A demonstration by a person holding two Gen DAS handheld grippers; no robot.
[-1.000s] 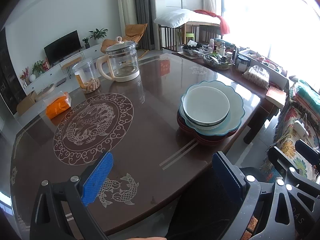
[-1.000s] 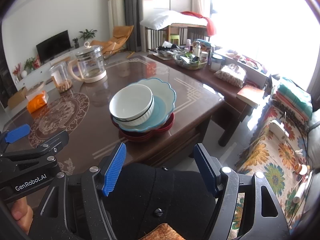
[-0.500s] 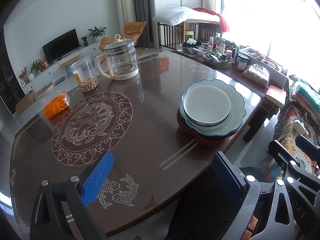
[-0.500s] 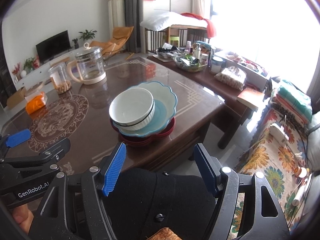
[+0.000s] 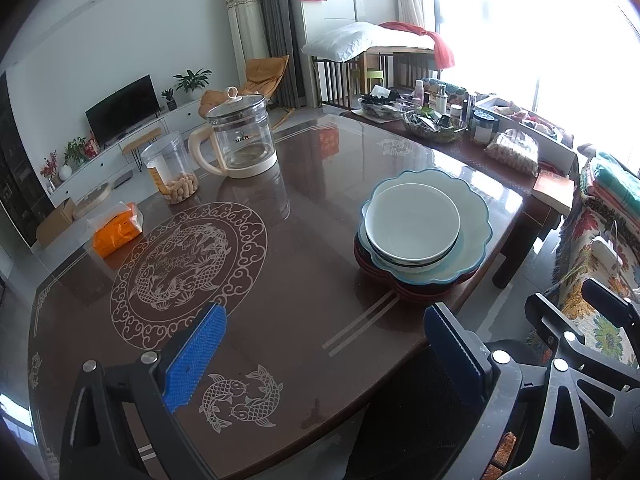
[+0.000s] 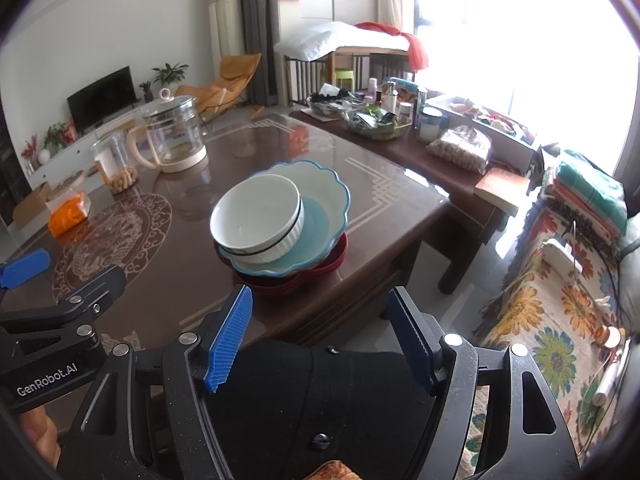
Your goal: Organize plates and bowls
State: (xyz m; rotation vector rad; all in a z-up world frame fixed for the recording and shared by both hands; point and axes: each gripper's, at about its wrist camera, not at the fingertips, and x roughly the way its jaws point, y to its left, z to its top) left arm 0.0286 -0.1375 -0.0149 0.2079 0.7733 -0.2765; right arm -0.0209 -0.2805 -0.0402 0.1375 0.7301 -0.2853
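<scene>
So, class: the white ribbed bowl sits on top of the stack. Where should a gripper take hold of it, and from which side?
Grip the white bowl by its rim, one finger inside and one outside the wall. Its near-left rim overhangs the blue scalloped plate, so that edge is probably easiest. The right gripper, jaws open, should come in from the near side, above the stack.

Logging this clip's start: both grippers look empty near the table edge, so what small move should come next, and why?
Probably bring the right gripper forward toward the white ribbed bowl. Both it and the left gripper are open, empty and short of the stack. The bowl sits on top, off-centre in the scalloped light-blue dish, which rests on dark red plates, so it must come off first.
</scene>
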